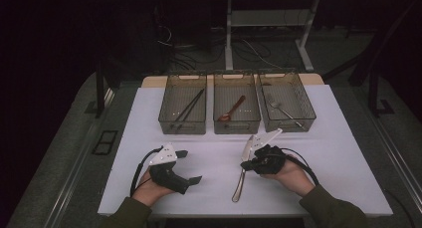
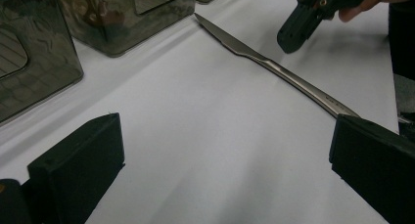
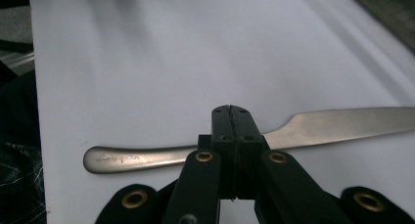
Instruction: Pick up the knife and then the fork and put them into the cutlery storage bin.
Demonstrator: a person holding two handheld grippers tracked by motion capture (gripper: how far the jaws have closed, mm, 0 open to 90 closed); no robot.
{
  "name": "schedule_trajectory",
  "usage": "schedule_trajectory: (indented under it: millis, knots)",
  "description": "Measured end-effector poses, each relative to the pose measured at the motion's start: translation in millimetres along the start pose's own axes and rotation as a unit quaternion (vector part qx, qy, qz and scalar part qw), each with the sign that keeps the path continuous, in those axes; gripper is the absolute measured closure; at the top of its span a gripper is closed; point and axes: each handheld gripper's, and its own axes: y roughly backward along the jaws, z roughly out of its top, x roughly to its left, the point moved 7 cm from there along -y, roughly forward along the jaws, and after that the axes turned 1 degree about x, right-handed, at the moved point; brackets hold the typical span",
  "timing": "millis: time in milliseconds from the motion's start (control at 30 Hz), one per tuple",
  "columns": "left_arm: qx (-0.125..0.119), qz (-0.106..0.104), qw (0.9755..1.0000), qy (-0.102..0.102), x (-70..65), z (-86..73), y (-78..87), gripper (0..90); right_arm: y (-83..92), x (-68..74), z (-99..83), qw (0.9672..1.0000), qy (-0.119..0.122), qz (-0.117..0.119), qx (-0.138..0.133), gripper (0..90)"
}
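**Knife on the white surface, shut gripper above it**

The right gripper (image 3: 230, 111) has its jaws pressed together with nothing between them. It sits just over the middle of the table knife (image 3: 254, 138), where the handle meets the blade. The knife lies flat on the surface (image 1: 199, 158), in front of the baskets, with its blade pointing toward them. The left gripper (image 1: 184, 166) rests apart on the left with its jaws wide open and holding nothing.

What could go wrong? With shut jaws the gripper cannot pick the knife up. It may only push it, and the smooth metal could slide or spin away. The knife is thin and lies flat, so the jaws may slip off it too.

The surface is white and plain. At its far edge stand three see-through baskets: the left basket (image 1: 182, 121) holds chopsticks (image 1: 189, 108), the middle basket (image 1: 237, 122) a brown spoon (image 1: 232, 111), the right basket (image 1: 293, 122) a fork (image 1: 281, 108). The room is dark, with cables (image 1: 199, 51) on the floor behind.
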Motion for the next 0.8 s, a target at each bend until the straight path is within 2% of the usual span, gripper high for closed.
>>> schedule_trajectory:
  millis: [167, 500, 667, 800]
  knots:
    - [0.0, 0.0, 1.0, 0.0, 0.0, 0.0, -0.1, 0.0, -12.6, 7.7, -0.3, 0.9993, 0.031, 0.006, 0.02, 89.0]
    - [0.001, 0.0, 1.0, -0.001, -0.1, -0.1, 0.0, 0.0, -28.8, 18.5, 0.6, 0.9975, 0.054, 0.009, 0.045, 89.0]
    - [0.0, 0.0, 1.0, -0.001, -0.1, 0.0, 0.2, 0.0, -26.8, 17.8, -1.9, 0.9972, 0.05, 0.002, 0.056, 89.1]
    - [0.001, -0.001, 1.0, -0.002, -0.2, -0.2, 0.2, 0.0, -24.3, 18.9, -2.4, 0.9971, 0.048, 0.007, 0.058, 89.2]
